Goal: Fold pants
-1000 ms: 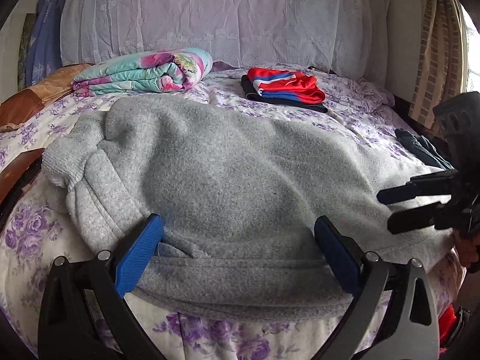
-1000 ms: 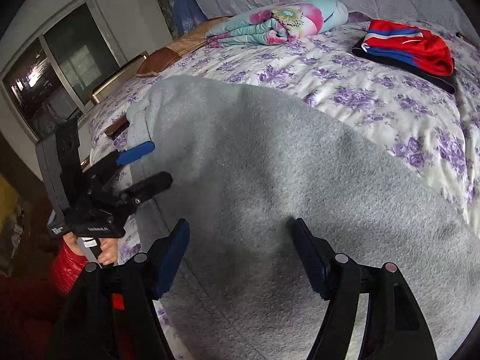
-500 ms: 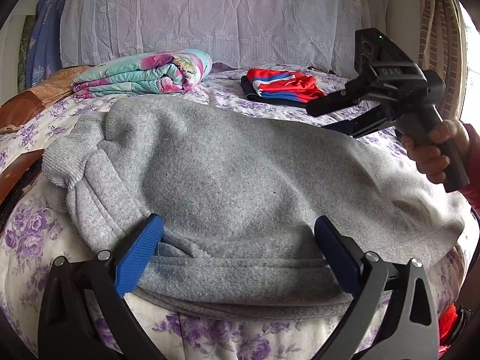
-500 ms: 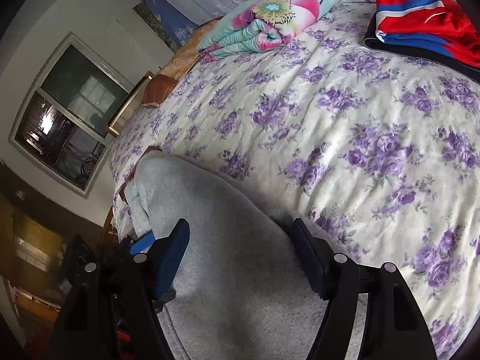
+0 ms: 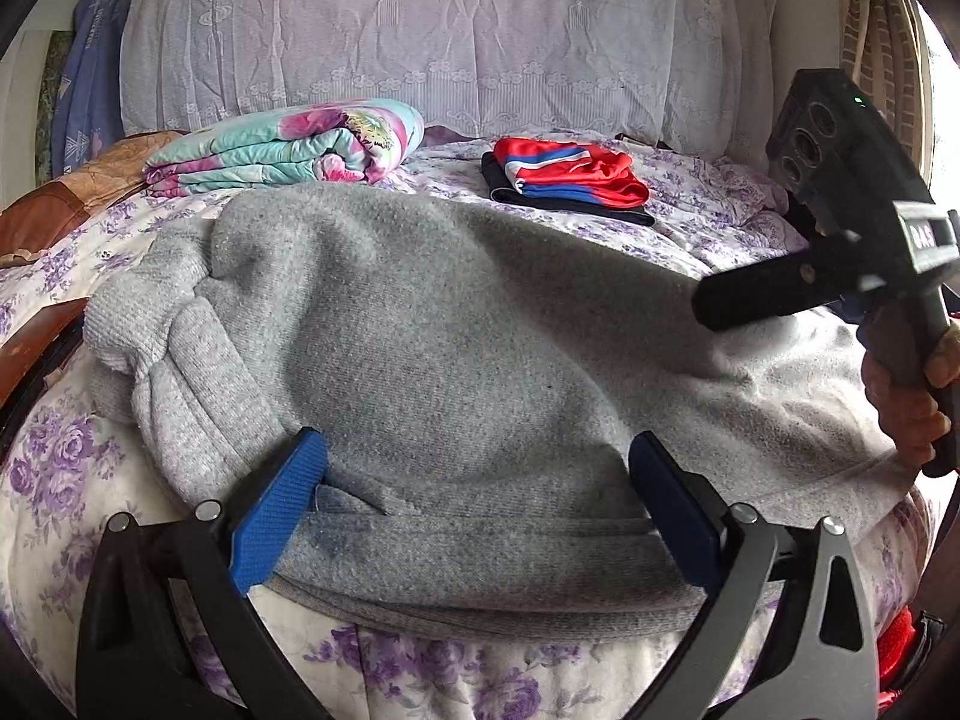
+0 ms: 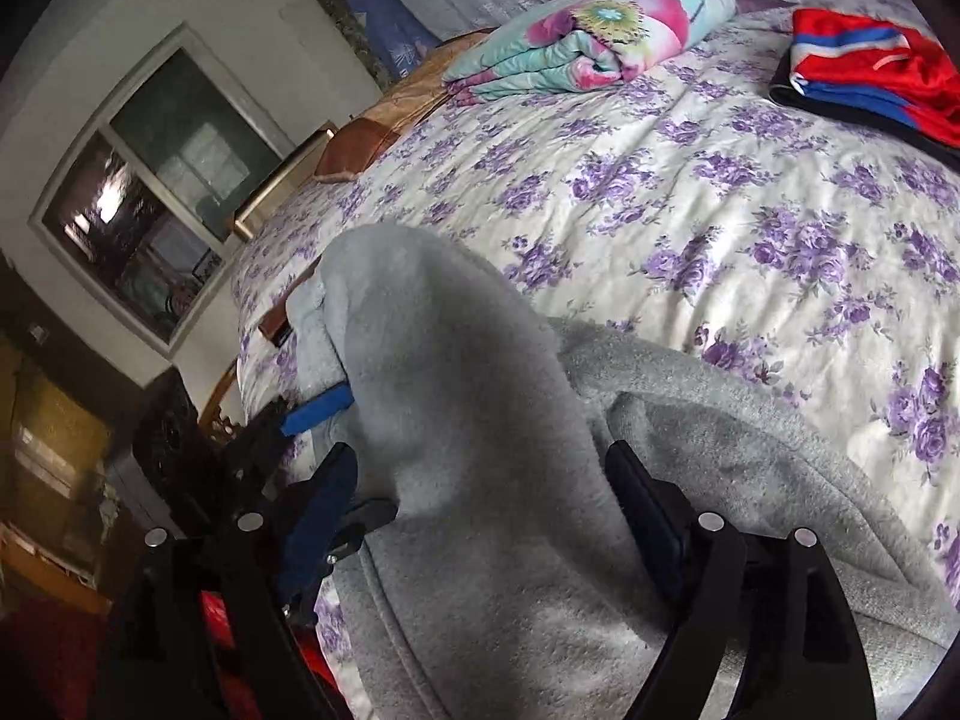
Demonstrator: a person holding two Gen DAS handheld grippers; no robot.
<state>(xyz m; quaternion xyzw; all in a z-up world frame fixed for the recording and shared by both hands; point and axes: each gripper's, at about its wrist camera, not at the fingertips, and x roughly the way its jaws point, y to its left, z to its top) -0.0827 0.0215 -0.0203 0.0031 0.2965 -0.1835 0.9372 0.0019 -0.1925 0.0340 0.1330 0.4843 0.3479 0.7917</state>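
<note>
My left jaws stand wide apart, blue pads either side of the thick hemmed edge of the grey fleece pants (image 5: 456, 372), holding nothing; the left gripper (image 5: 477, 504) sits low at the near edge of the bed. My right jaws are also spread wide, and a raised fold of the same grey cloth stands between them without being pinched, so the right gripper (image 6: 480, 516) holds nothing either. The pants lie across the near part of the white bedspread with purple flowers (image 6: 750, 192), their ribbed cuff end (image 5: 138, 330) bunched to the left of my left jaws. Seen from the left wrist, the right gripper hangs over the cloth's right end, its fingers just above the surface. Beyond the pants' far edge a broad stretch of bedspread lies open. Farther back a rolled floral quilt in turquoise and pink (image 5: 288, 147) rests left, and a folded red, white and blue garment (image 5: 570, 180) right, well apart. A pale lace-covered headboard (image 5: 444, 36) closes the far side.
</note>
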